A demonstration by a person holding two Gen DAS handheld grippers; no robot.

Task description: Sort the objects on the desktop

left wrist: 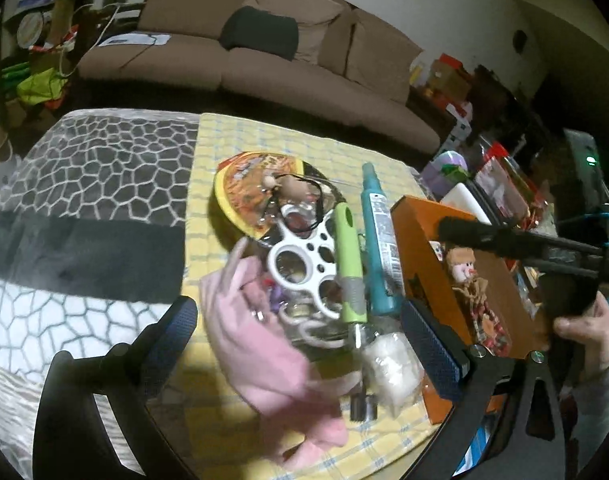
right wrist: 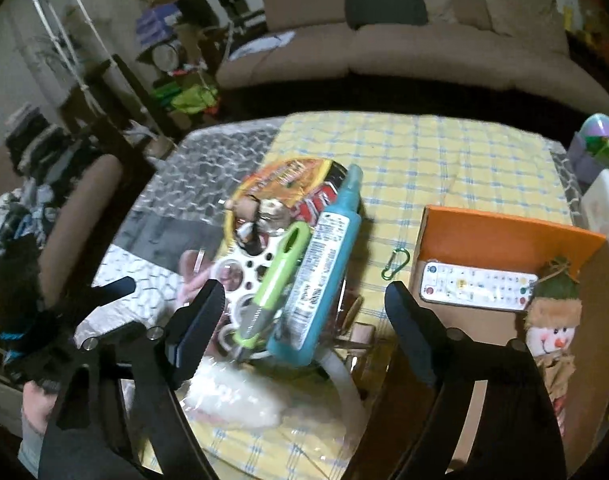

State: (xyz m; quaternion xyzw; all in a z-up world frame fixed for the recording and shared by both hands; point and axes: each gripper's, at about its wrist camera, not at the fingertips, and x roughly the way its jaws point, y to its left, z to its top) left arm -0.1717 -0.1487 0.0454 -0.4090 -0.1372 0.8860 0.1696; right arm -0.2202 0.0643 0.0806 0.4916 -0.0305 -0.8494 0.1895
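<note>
Over the yellow checked cloth [left wrist: 232, 136] on the tabletop, seen from the left wrist, the left gripper [left wrist: 300, 332] is tilting downward with its fingers [left wrist: 172, 332] spreading wide around a heap of clutter, pinching nothing. Between them a pink cloth [left wrist: 264, 344], a white perforated piece [left wrist: 304, 264], a green-handled tool [left wrist: 348, 256] and a teal bottle [left wrist: 378, 240] are lying piled partly over a round printed packet [left wrist: 248, 188]. Just right of the heap an orange box [left wrist: 420, 248] is sitting open, holding a small scarecrow doll [left wrist: 468, 276]. Across that box the black frame of the other gripper is reaching, with a hand [left wrist: 588, 336] gripping its handle at the right edge. Seen from the right wrist, the right gripper [right wrist: 304, 312] is pointing steeply down over the same heap, its fingers [right wrist: 200, 320] standing well apart and gripping nothing, with the teal bottle [right wrist: 324, 264] and the green-handled tool [right wrist: 276, 280] lying between them and a clear bag of white stuff [right wrist: 232, 400] below. The orange box [right wrist: 504, 224] is lying just beyond the right-side finger, containing a white remote control [right wrist: 476, 284] and the scarecrow doll [right wrist: 552, 328]. A green carabiner [right wrist: 396, 262] is resting on the cloth between the bottle and the box. At the lower left a hand [right wrist: 34, 404] is holding the left gripper's frame.
</note>
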